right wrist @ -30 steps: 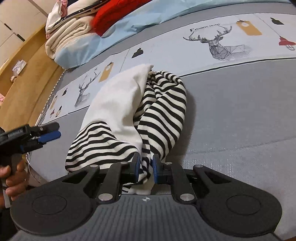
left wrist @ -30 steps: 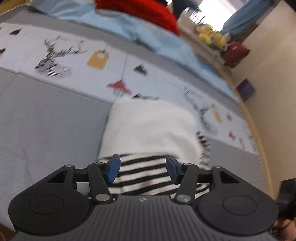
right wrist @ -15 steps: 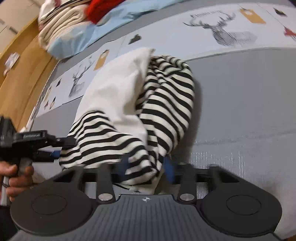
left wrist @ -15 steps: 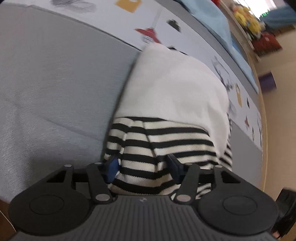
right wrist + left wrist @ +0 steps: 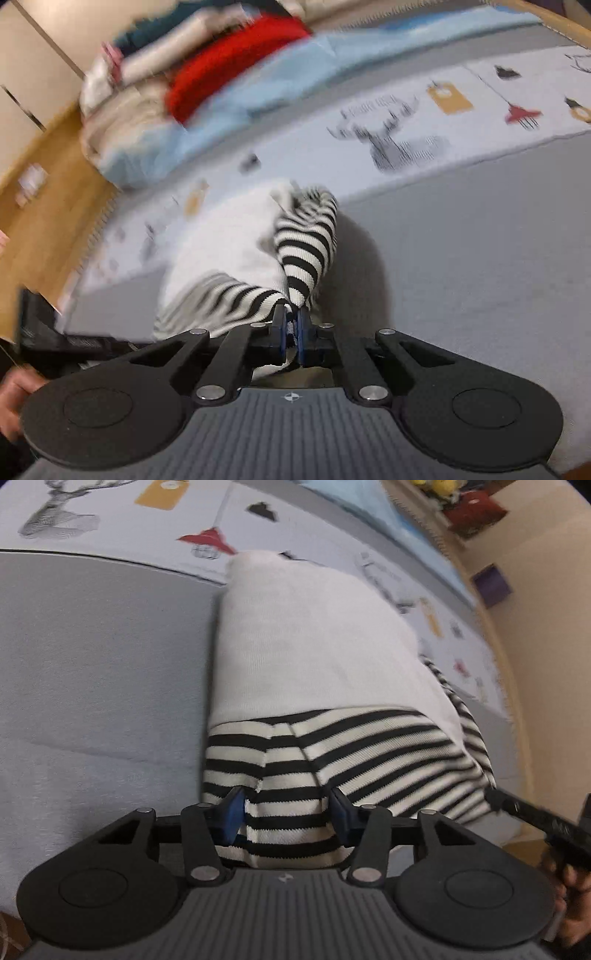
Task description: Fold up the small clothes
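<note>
The left gripper (image 5: 284, 812) has its 2 blue-padded jaws closing, with the striped hem of the garment (image 5: 314, 686) bunched between them; the pads sit at the cloth's 2 sides, and whether they press it yet cannot be told. Just ahead of that gripper the black-and-white striped band runs across, and beyond it the garment's plain white panel stretches away over the bedspread (image 5: 96, 672). To the right of this tool, low in the left wrist view, the other tool's dark finger points in toward the striped edge, with a hand (image 5: 569, 897) behind it.

The right gripper (image 5: 291, 325) has its jaws pressed nearly together, pinching a corner of the striped fabric. From that pinch the garment (image 5: 229, 243) rises ahead, 1 striped fold standing up to the right of the white part, blurred. To the left of this tool, the left gripper's dark body shows only as a smear.

Farther off, the grey part of the bedspread (image 5: 480, 229) gives way to a pale strip printed with a deer (image 5: 391, 144) and tags. Beyond that lie a light blue blanket (image 5: 258, 99) and a red cloth (image 5: 229, 62), both blurred.
</note>
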Demonstrator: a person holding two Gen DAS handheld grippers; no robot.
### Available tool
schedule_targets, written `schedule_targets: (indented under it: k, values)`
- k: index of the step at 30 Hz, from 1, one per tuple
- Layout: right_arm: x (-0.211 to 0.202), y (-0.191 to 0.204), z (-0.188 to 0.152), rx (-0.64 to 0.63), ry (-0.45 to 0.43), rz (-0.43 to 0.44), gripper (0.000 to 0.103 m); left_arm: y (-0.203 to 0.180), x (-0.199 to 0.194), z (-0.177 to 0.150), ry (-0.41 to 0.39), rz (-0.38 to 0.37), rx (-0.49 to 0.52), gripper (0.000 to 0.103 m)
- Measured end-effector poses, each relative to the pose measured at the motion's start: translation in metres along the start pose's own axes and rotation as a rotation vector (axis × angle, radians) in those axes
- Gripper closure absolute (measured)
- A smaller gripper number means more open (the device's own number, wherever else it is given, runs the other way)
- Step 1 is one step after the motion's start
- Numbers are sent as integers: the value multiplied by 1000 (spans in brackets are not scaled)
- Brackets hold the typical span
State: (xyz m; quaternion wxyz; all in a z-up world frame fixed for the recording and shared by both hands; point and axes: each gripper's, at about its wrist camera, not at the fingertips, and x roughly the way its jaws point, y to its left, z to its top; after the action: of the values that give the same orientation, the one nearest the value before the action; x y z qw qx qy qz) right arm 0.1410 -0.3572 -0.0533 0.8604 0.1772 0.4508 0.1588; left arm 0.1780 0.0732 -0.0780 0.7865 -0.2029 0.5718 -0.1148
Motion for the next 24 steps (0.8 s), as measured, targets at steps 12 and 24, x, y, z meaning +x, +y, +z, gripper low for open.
schedule_targets:
  k: [12,24]
  values:
    - [10,20,4,-75,-58,-32,90,-1,-49,-3,-218,-98,48,48]
    - [58,35,-25,-265,218,-96,102,-39,5,-14,0,42,304,94]
